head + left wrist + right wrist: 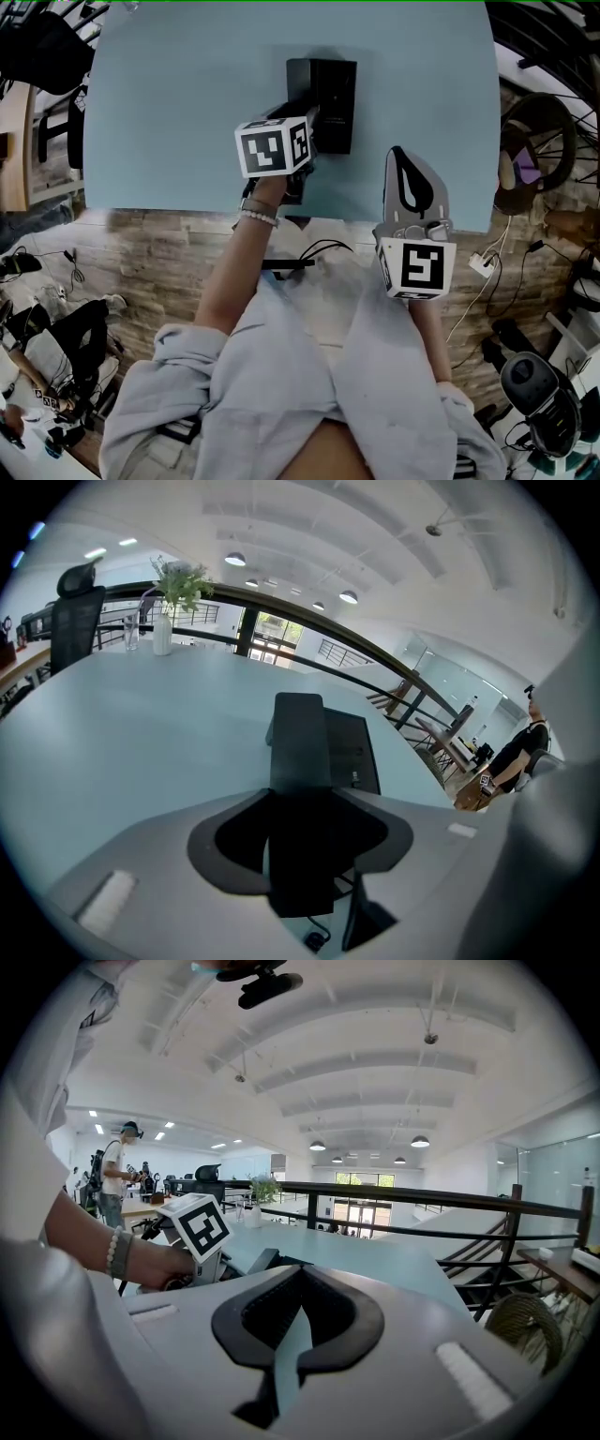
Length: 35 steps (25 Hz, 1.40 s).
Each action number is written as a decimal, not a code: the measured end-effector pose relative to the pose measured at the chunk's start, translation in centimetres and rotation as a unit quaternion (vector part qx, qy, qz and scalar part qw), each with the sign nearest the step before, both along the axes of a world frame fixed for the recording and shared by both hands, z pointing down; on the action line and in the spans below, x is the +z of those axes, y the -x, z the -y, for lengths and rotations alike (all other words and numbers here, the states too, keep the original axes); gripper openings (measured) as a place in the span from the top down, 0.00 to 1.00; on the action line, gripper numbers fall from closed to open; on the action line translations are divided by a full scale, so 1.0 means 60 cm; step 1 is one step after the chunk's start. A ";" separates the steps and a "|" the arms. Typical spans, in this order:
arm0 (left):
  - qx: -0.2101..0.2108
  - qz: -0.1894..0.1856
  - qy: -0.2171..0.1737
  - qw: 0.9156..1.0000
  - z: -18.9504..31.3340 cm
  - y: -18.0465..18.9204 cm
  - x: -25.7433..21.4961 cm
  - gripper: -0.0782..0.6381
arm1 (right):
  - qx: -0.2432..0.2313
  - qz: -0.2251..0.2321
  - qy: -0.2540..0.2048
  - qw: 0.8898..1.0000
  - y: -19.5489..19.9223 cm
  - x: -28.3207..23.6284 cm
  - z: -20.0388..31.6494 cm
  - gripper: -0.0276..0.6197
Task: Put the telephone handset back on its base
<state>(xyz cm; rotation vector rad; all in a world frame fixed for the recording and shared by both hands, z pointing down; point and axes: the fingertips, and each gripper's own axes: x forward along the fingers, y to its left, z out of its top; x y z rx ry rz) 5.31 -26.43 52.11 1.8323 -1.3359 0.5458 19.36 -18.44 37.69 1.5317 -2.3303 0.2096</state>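
The black telephone base [333, 89] lies on the light blue table [178, 112], near its middle. My left gripper [302, 122] is at the base's near left corner, shut on the black handset [300, 738]. In the left gripper view the handset sticks out forward from the jaws, over the left side of the base [358, 752]; I cannot tell whether it touches it. My right gripper [400, 159] hovers over the table's front edge to the right of the base. Its jaws are shut with nothing between them, as the right gripper view [298, 1283] also shows.
A black cord [314, 251] hangs below the table's front edge. A vase with a plant [167, 611] and an office chair [77, 616] stand at the far side. A round wicker chair [539, 141] is off the right edge. A person [117, 1185] stands far off.
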 end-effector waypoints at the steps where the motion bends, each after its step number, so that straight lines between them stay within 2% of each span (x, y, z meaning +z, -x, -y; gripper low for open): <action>1: -0.002 0.003 -0.002 1.000 0.000 0.004 0.001 0.61 | -0.001 -0.003 0.001 1.000 0.004 0.000 -0.002 0.95; 9: -0.007 0.021 -0.007 1.000 0.005 -0.008 0.000 0.61 | 0.006 0.004 0.003 1.000 -0.014 0.003 -0.004 0.95; 19: 0.000 -0.004 -0.014 1.000 0.005 -0.013 -0.011 0.61 | -0.002 0.000 0.004 1.000 -0.004 -0.005 -0.008 0.95; 26: 0.037 -0.027 -0.054 0.998 -0.001 -0.015 -0.043 0.61 | 0.004 0.005 -0.007 1.000 0.006 -0.009 -0.006 0.95; 27: 0.041 -0.029 -0.062 0.997 -0.002 -0.016 -0.051 0.63 | 0.005 0.005 -0.009 1.000 0.006 -0.012 -0.007 0.95; 32: 0.057 -0.013 -0.120 0.991 -0.004 -0.007 -0.099 0.88 | 0.010 0.005 -0.018 1.000 0.011 -0.025 -0.010 0.95; 35: 0.078 -0.017 -0.149 0.986 -0.005 -0.006 -0.130 0.89 | 0.012 0.006 -0.025 1.000 0.018 -0.035 -0.006 0.95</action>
